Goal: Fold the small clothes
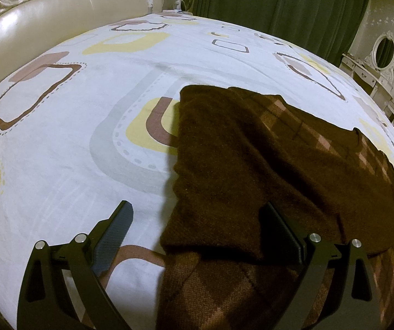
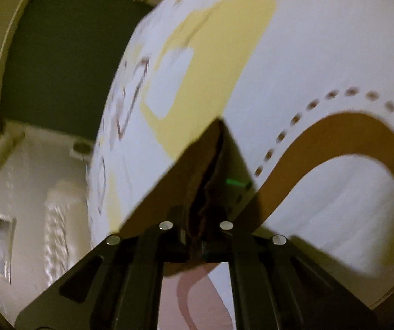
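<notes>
My right claw (image 2: 220, 137) is pinched tight on an edge of the dark brown knitted argyle garment (image 1: 251, 165), so I judge I should carry that edge across level and let it settle without dragging. The garment lies part-folded near the bed's (image 1: 59, 151) right edge. My left claw (image 1: 197, 220) hangs wide open and empty, low, straddling the garment's near left border.

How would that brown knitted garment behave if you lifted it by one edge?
The brown knitted garment would likely flop and drape, since it already lies in soft folds on the bedsheet. Its fuzzy knit probably grips rather than slips. It looks fairly thick, so perhaps moderately heavy.
</notes>
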### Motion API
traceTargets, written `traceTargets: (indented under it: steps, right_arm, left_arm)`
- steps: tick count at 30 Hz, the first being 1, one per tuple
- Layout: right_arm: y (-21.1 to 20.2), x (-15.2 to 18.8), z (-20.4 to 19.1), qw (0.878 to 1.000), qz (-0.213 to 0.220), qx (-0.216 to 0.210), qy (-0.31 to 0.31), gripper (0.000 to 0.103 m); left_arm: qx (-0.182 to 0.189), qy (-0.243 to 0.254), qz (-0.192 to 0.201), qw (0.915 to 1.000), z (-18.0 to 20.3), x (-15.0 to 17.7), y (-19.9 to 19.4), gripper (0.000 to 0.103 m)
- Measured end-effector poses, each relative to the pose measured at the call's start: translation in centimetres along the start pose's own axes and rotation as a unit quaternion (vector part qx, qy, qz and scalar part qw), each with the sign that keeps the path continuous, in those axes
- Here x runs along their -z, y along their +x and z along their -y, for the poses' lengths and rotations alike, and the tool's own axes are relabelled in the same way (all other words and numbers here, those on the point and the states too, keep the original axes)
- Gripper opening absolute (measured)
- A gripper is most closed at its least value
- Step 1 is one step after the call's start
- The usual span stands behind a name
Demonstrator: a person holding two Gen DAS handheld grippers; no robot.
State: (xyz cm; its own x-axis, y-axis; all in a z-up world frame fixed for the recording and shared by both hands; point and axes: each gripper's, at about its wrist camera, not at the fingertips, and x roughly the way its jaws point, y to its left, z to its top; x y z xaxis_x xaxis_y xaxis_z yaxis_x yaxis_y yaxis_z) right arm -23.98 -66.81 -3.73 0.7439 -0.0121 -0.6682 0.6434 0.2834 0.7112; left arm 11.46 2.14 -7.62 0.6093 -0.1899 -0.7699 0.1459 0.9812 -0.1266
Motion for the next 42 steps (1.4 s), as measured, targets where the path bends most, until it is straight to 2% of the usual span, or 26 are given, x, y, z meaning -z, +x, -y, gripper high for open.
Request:
traceTargets:
  steps: [4,7,11,16,20,24,29,37,42]
  right_arm:
    - [-1.8,0.1,-2.2,0.999,0.021,-0.039,0.002,0.004]
    - [-2.9,1.0,-6.6,0.996,0.022,-0.079,-0.025,0.004]
    - [-2.2,3.5,-13.5,0.990,0.006,-0.121,-0.073,0.004]
    - [1.0,9.3,-22.7,0.976,-0.036,-0.170,-0.131,0.004]
    - [5.8,15.9,-29.7,0.960,-0.083,-0.186,-0.190,0.004]
    - [10.7,22.8,-34.4,0.945,-0.133,-0.182,-0.235,0.004]
    - [16.2,31.3,-38.5,0.924,-0.197,-0.165,-0.282,0.004]
    - [23.6,43.3,-42.2,0.888,-0.269,-0.133,-0.348,0.004]
    - [27.1,49.3,-42.3,0.866,-0.306,-0.113,-0.378,0.004]
  left_arm:
    - [0.007,-0.005,-0.001,1.0000,-0.3,-0.1,-0.2,0.094]
    - [0.014,-0.015,0.000,0.9998,-0.7,-0.2,-0.7,0.094]
    - [0.018,-0.029,0.000,0.9994,-1.5,0.0,-1.7,0.094]
    - [0.014,-0.036,-0.004,0.9993,-3.5,0.5,-3.2,0.094]
    - [0.009,-0.050,-0.002,0.9987,-5.8,0.6,-4.6,0.094]
    - [0.000,-0.049,0.005,0.9988,-7.5,0.5,-5.9,0.094]
    - [-0.005,-0.039,0.007,0.9992,-8.5,1.0,-6.6,0.094]
    - [0.012,-0.032,0.011,0.9993,-8.6,1.3,-7.0,0.094]
    - [0.024,-0.022,0.014,0.9994,-8.2,1.3,-7.1,0.094]
